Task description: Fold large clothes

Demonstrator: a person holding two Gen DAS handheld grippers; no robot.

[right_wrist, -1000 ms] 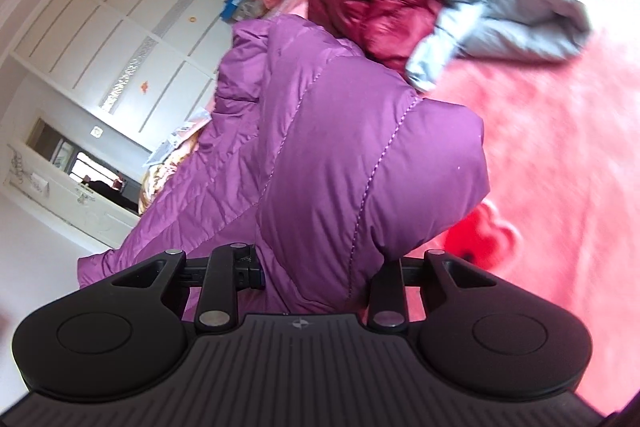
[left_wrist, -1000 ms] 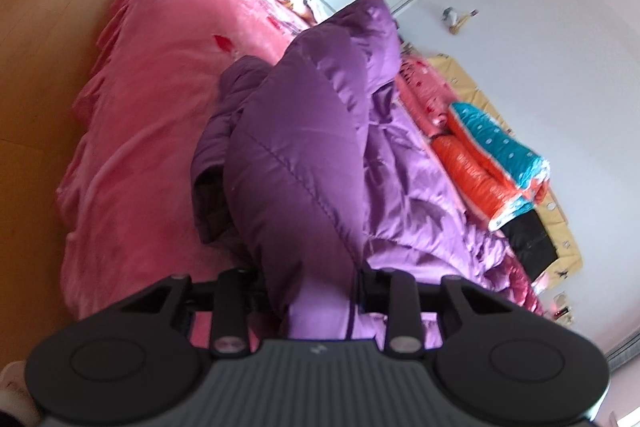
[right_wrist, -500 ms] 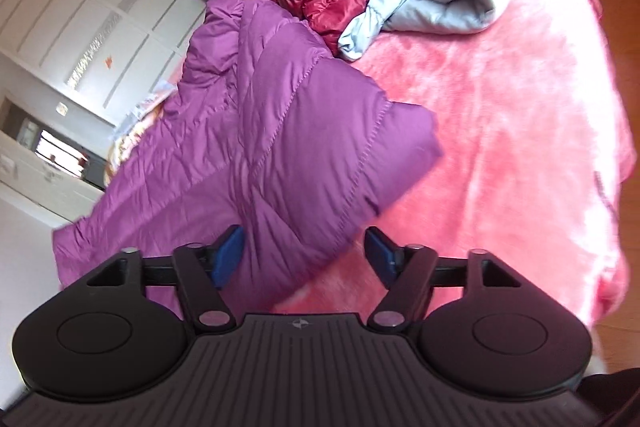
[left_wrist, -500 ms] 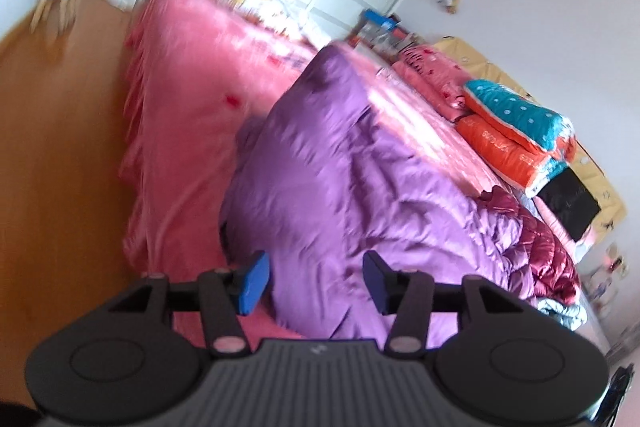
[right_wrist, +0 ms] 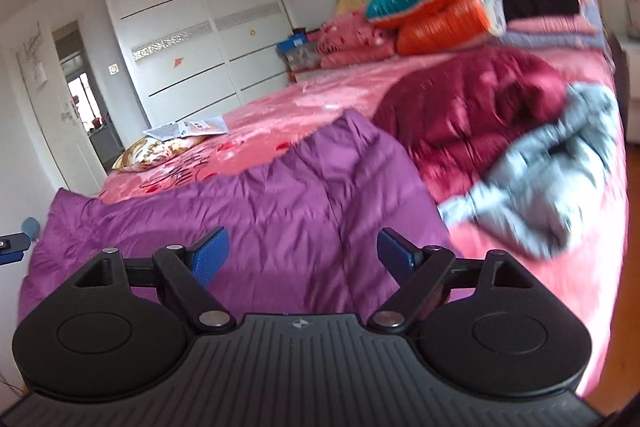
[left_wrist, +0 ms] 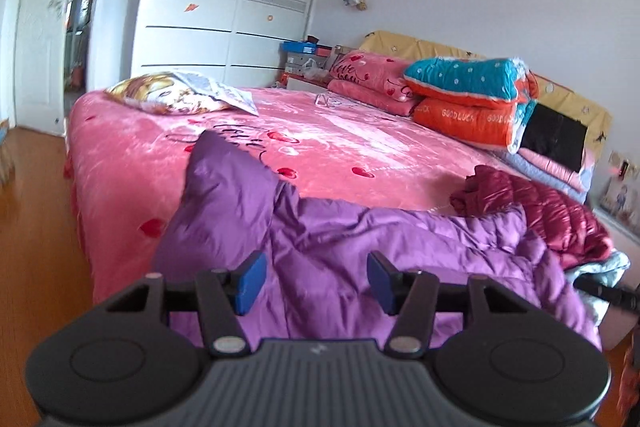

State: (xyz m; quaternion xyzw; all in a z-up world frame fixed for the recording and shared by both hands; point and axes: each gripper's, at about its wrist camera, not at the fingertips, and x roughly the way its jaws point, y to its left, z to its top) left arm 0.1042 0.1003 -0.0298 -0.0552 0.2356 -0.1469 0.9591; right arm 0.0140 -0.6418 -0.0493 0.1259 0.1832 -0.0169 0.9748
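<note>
Both grippers empty, jaws apart. Left gripper [left_wrist: 314, 281]: blue pads [left_wrist: 251, 281] have just been opening, about halfway, nothing pinched; purple down jacket [left_wrist: 340, 247] lies below/past them, not touching. Right gripper [right_wrist: 304, 259]: jaws have just been opening, now very wide, hovering over same jacket [right_wrist: 280, 211], no contact seen. Jacket lies rumpled along near edge of pink bed [left_wrist: 340, 147]. Beside it, w/ some overlap: maroon jacket [right_wrist: 472, 115], then grey jacket [right_wrist: 560, 171].
</note>
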